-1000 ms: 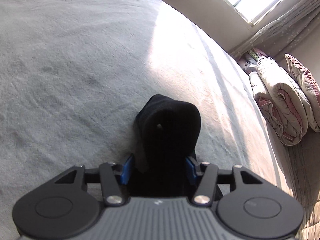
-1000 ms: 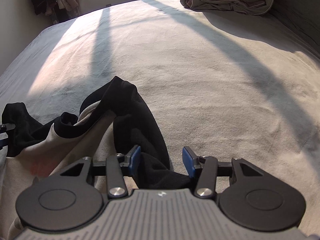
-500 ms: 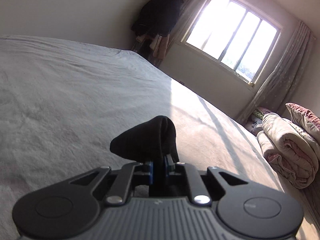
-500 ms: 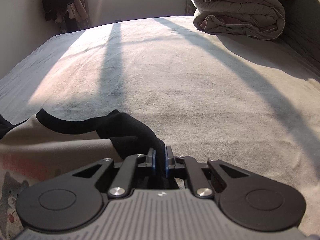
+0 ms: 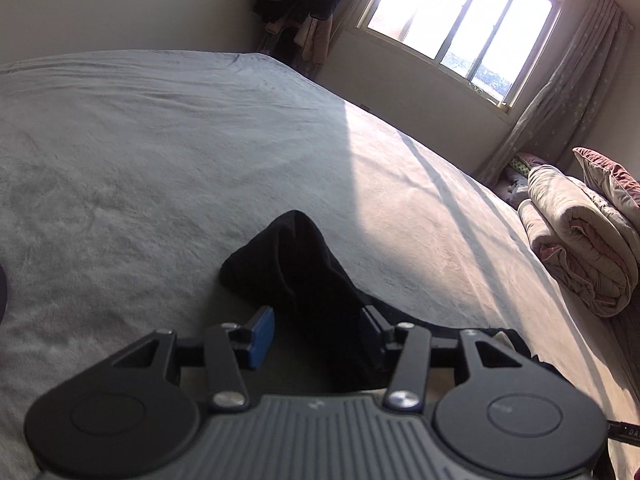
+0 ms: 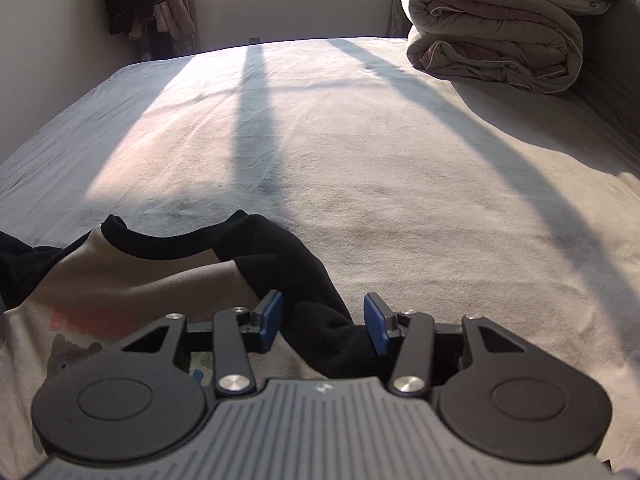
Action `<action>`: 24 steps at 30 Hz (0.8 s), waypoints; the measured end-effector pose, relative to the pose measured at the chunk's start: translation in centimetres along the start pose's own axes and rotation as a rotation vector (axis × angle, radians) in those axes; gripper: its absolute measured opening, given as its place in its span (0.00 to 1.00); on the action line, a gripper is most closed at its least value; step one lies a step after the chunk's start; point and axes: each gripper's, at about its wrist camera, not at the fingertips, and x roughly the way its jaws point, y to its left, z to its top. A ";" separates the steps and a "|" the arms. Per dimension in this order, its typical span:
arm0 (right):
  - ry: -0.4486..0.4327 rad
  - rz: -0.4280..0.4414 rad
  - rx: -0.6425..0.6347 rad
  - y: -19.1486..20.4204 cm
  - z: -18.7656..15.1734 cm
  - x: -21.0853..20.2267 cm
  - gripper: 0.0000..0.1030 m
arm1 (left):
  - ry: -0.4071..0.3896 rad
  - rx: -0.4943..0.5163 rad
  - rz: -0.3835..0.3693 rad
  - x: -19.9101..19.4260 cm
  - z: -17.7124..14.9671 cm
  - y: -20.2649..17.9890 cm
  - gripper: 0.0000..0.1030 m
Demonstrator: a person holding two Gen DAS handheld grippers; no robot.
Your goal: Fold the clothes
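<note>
Tools, two: left tool [image 5: 316,334] and right tool [image 6: 322,322] opening, one shirt [image 6: 132,280] sleeve between each.

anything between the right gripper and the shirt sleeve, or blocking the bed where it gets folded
Nothing visible does. The black sleeve of the shirt already lies between the opening jaws of the right gripper, its pads off the cloth. Ahead, the bed is bare up to the rolled quilt in the far corner.
</note>
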 end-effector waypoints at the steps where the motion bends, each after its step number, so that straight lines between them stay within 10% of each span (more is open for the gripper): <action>1: -0.002 0.012 0.015 -0.3 -0.5 -0.9 0.48 | 0.018 -0.005 -0.009 -0.6 -0.3 0.2 0.50; 16: 0.030 0.145 0.091 -3.1 -10.1 -11.0 0.48 | 0.253 -0.042 -0.088 -8.2 -8.3 5.3 0.52; 24: 0.093 0.227 0.176 -4.9 -15.9 -12.4 0.48 | 0.342 -0.023 -0.290 -10.9 -12.1 7.4 0.52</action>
